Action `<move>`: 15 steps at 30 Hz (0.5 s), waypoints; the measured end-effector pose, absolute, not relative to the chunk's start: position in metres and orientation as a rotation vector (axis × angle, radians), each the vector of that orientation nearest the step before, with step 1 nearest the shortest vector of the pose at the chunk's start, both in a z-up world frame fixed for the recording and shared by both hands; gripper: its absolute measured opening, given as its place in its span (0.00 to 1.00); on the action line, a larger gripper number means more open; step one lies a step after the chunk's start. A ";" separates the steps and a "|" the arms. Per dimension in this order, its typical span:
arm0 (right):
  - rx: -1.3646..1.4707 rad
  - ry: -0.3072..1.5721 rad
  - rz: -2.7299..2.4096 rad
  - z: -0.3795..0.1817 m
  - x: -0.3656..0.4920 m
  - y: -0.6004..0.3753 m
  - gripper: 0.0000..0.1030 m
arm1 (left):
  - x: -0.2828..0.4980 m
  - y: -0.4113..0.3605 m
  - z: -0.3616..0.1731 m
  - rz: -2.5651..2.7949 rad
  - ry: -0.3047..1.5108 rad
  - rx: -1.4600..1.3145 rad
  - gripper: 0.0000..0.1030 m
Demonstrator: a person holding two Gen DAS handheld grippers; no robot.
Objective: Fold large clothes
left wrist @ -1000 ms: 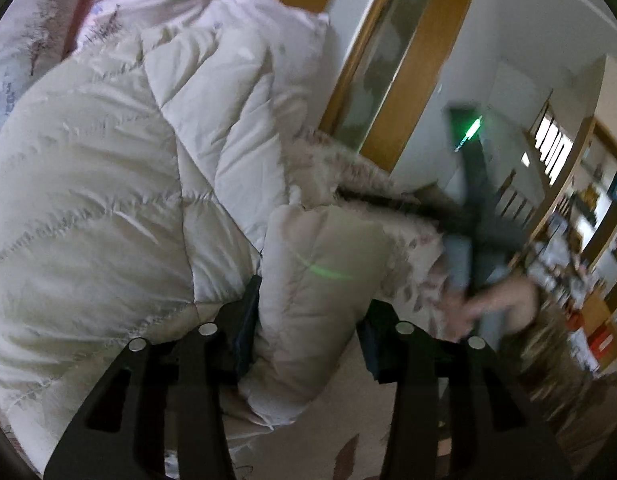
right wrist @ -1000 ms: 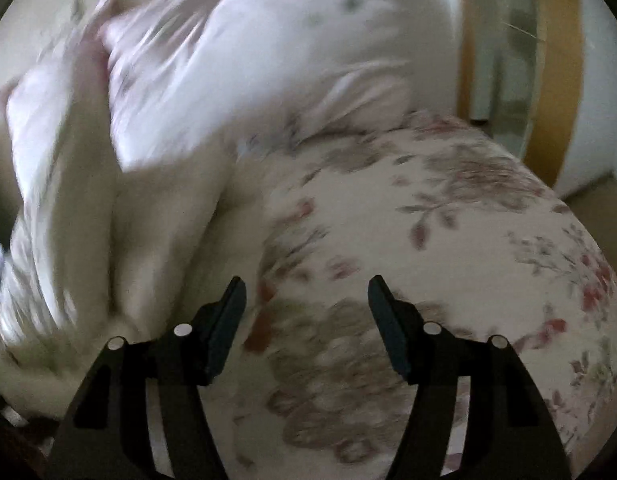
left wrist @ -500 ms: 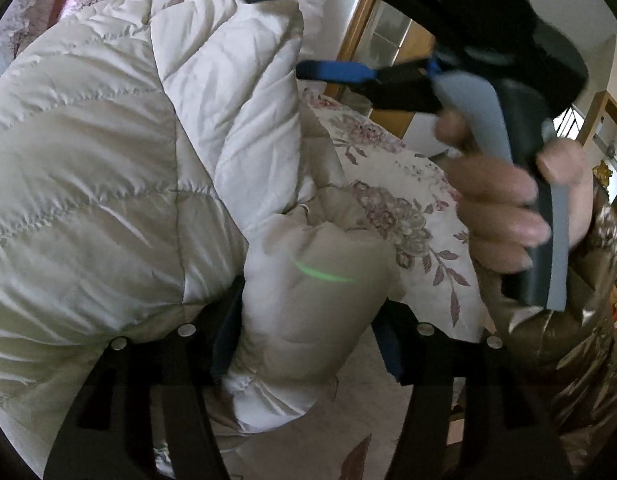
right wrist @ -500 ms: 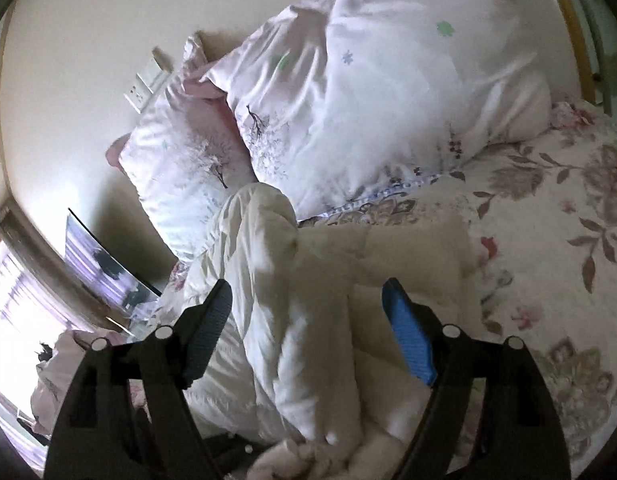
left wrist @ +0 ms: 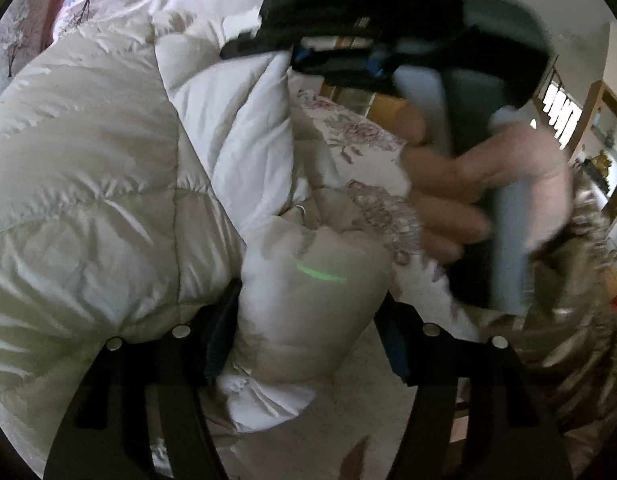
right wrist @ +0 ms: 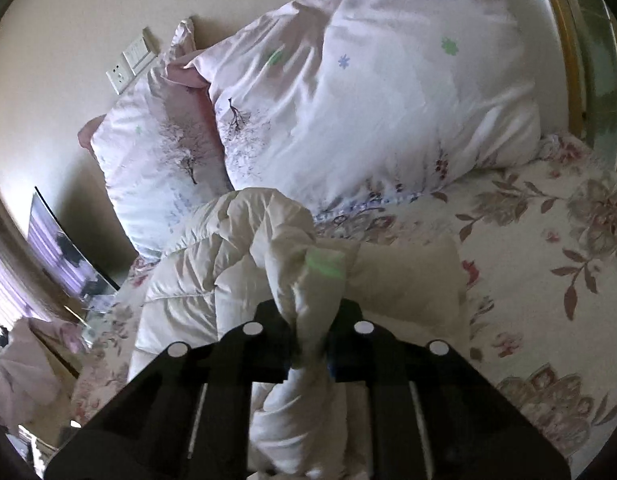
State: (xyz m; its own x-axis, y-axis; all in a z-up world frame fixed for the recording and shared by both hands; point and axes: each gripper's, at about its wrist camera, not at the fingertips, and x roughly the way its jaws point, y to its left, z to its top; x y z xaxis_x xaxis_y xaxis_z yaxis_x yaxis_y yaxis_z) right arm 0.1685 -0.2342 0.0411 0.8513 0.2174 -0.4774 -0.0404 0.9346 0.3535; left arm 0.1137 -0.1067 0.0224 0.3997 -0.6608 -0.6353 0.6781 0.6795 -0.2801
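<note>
A cream quilted down jacket (left wrist: 108, 184) lies on a floral bedspread (left wrist: 372, 148). My left gripper (left wrist: 308, 332) is shut on a puffy bunched part of the jacket, likely a sleeve end (left wrist: 308, 288), which fills the gap between the fingers. In the right wrist view, my right gripper (right wrist: 312, 328) is shut on a twisted fold of the same jacket (right wrist: 284, 240). The right gripper with the hand that holds it (left wrist: 460, 92) shows in the left wrist view, above and right of the left gripper.
Two pale floral pillows (right wrist: 380, 92) lean on the wall at the head of the bed (right wrist: 548, 264). A wall socket (right wrist: 128, 60) sits left of them. A wooden frame (right wrist: 568, 60) stands at the right.
My right gripper was open above the jacket half a second ago; it has come down and shut on a fold. My left gripper keeps its hold.
</note>
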 end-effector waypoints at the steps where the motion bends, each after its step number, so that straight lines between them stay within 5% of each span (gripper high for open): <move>1: 0.344 0.542 0.132 0.039 0.170 -0.236 0.13 | 0.113 -0.102 0.026 -0.857 0.796 0.013 0.63; 10: 0.401 0.573 0.137 0.025 0.177 -0.257 0.15 | 0.122 -0.010 0.105 -0.708 0.595 -0.065 0.68; 15: 0.413 0.588 0.147 0.021 0.182 -0.259 0.17 | 0.165 0.023 0.104 -0.509 0.619 -0.037 0.68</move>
